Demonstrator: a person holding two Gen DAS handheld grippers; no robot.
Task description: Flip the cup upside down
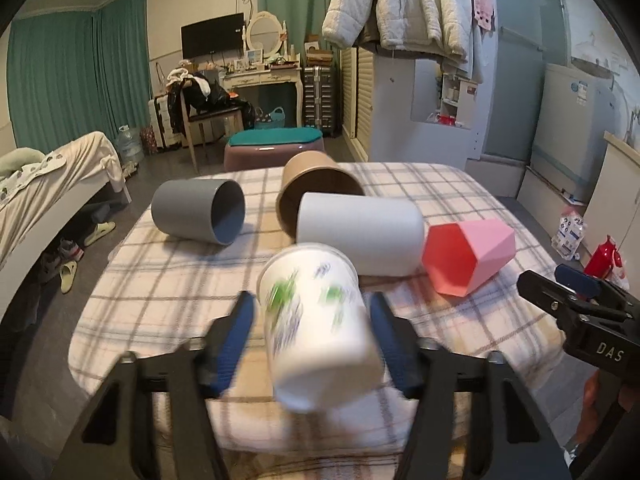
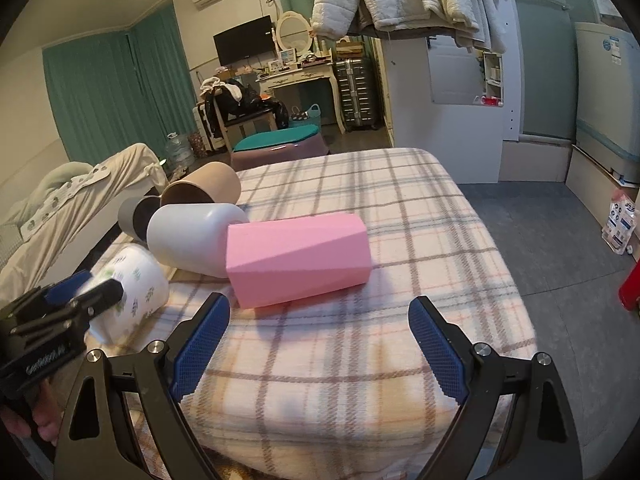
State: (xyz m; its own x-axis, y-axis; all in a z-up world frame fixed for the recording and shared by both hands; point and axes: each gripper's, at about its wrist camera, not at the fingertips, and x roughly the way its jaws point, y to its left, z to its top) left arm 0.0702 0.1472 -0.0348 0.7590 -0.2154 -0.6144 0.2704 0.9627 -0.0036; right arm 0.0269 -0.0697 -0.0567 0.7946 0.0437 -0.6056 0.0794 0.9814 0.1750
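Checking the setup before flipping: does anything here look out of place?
All five cups lie tipped on their sides on the checked cloth; the white cup leans against the brown cup. Nothing looks spilled.

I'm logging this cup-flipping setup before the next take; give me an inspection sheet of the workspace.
Surface: plaid blanket covering the table.
Job's things: five cups on their sides: floral paper cup, grey cup, brown cup, white cup, pink faceted cup.
Clutter: nothing seen on the blanket.
Grippers: left gripper open, fingers either side of the floral paper cup, contact unclear through blur; right gripper open, holding nothing.
Cables: nothing seen.
Surroundings: bed, hanging jacket, vanity desk, suitcase.
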